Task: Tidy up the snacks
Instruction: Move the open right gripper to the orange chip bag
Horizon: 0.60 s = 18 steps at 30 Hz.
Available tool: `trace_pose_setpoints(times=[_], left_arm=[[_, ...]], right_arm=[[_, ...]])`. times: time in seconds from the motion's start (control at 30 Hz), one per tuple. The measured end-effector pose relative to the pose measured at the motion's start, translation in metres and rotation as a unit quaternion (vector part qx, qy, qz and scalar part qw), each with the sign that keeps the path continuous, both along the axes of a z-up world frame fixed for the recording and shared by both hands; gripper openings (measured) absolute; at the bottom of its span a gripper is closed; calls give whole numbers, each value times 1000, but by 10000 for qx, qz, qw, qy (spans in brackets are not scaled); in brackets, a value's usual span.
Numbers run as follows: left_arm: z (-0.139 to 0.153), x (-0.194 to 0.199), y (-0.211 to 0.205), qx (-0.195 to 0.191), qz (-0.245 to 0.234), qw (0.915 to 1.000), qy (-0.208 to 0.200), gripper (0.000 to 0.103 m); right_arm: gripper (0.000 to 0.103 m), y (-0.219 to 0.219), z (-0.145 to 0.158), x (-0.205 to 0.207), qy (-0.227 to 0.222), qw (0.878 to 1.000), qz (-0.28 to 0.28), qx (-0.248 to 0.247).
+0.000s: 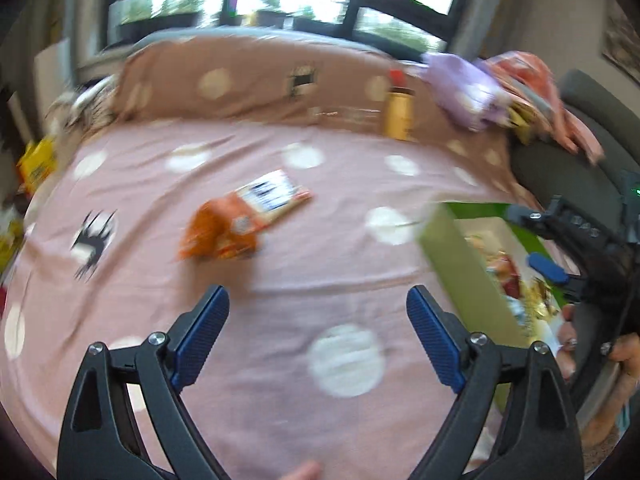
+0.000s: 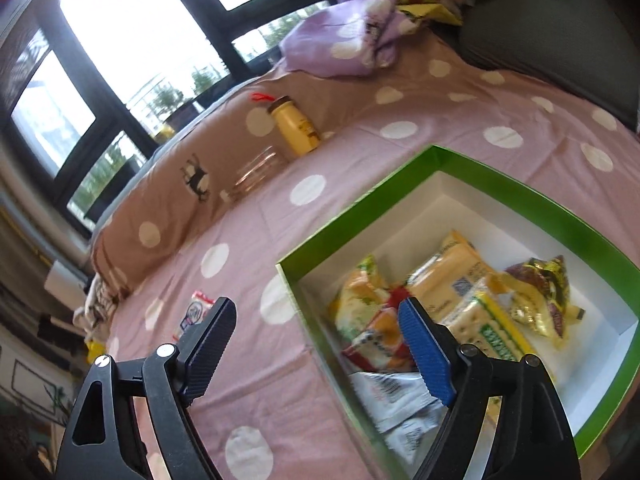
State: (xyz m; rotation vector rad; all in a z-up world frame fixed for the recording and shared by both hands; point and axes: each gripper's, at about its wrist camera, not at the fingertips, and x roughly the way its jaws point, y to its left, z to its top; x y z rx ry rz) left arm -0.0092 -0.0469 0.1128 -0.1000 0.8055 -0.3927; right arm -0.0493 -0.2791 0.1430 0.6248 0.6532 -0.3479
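An orange snack packet (image 1: pixel 224 230) and a flat packet with a white label (image 1: pixel 274 192) lie together on the pink dotted bedsheet, ahead of my left gripper (image 1: pixel 318 300), which is open and empty above the sheet. A green box (image 2: pixel 352 216) with a white inside holds several snack packets (image 2: pixel 448 300); it also shows at the right of the left wrist view (image 1: pixel 460 268). My right gripper (image 2: pixel 316 312) is open and empty, straddling the box's near left wall. A small white packet (image 2: pixel 196 312) lies on the sheet left of the box.
A yellow bottle (image 2: pixel 296 128) and a clear jar (image 2: pixel 256 172) lie by the brown dotted pillow (image 1: pixel 248 80). A purple cloth (image 2: pixel 344 40) and clothes are piled at the back right. Yellow packets (image 1: pixel 38 166) sit at the bed's left edge. Windows are behind.
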Motion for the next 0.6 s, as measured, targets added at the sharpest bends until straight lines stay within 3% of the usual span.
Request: trace_pose_setpoints(times=[0.23, 0.6], left_arm=[[-24, 13, 42, -165, 687, 9971, 298, 91], [-32, 19, 74, -180, 1152, 9924, 405, 91]], right_arm=[[84, 46, -3, 22, 87, 9977, 584, -332], [84, 117, -23, 49, 468, 9863, 1377, -776]])
